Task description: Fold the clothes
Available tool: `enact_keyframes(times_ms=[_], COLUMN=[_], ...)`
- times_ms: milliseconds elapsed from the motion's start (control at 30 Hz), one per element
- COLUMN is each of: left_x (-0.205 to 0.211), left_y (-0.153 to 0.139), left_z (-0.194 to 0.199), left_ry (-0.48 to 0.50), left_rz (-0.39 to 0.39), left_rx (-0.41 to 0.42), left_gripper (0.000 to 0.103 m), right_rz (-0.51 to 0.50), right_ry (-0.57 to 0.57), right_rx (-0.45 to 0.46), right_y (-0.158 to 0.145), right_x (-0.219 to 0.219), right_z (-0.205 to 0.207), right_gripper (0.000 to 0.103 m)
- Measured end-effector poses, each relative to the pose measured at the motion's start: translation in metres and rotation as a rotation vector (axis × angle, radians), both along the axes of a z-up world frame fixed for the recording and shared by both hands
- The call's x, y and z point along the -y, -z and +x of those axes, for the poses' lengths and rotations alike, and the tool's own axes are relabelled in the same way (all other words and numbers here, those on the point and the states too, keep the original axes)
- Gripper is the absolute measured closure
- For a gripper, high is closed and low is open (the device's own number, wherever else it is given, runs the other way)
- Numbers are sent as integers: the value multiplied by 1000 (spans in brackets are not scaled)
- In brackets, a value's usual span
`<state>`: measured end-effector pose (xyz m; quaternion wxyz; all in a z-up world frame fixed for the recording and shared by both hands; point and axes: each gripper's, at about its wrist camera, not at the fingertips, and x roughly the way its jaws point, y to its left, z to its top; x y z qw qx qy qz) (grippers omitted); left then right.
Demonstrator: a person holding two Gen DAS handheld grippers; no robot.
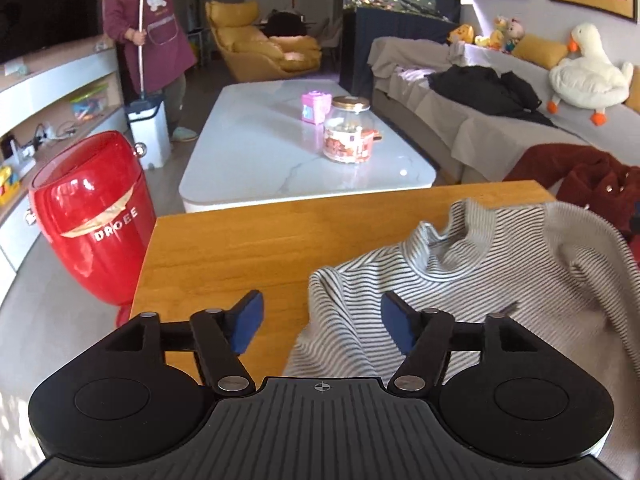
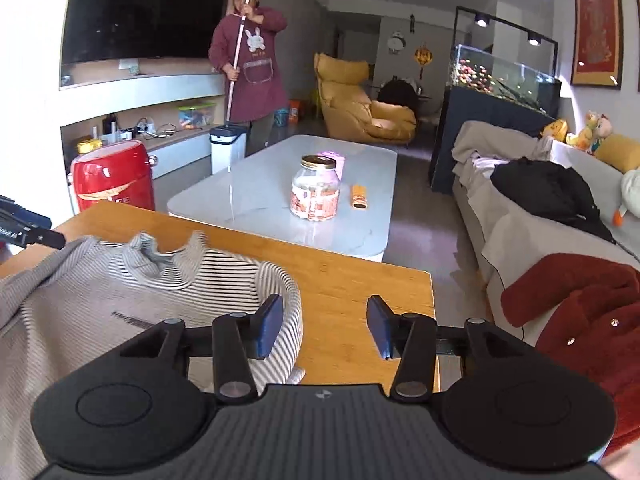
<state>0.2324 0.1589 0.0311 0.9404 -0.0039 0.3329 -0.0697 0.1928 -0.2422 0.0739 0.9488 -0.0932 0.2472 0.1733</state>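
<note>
Left wrist view: the left gripper (image 1: pixel 322 322) is open, holding nothing, with the striped top (image 1: pixel 472 280) on the table (image 1: pixel 240 240) ahead and to its right, the shoulder fold between its jaws. The right gripper (image 2: pixel 322 330), also open, has the top to its left.

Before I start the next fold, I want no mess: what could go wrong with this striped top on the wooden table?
1. The striped top lies bunched, collar rumpled and one side rolled over, so a fold now may lock in creases.
2. Both the left gripper and the right gripper are open and empty; the right one is over bare wooden table beside the cloth, so closing there would likely catch nothing.
3. The top seems to hang past the table's near edge and might slide off when pulled.
</note>
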Motion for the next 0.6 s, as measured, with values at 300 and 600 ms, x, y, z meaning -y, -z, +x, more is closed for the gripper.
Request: enact_keyframes(times_ms=[300, 600], left_x=[26, 37], left_y=[-5, -11], left_z=[-83, -115], left_ry=[94, 134], left_rz=[-130, -167], left_rx=[-16, 5], left_gripper=[10, 8], right_rz=[-38, -232], right_ry=[-326, -182], right_rx=[-130, -65], right_y=[20, 41], right_x=[-19, -35], right_z=[-139, -112], right_gripper=[36, 90])
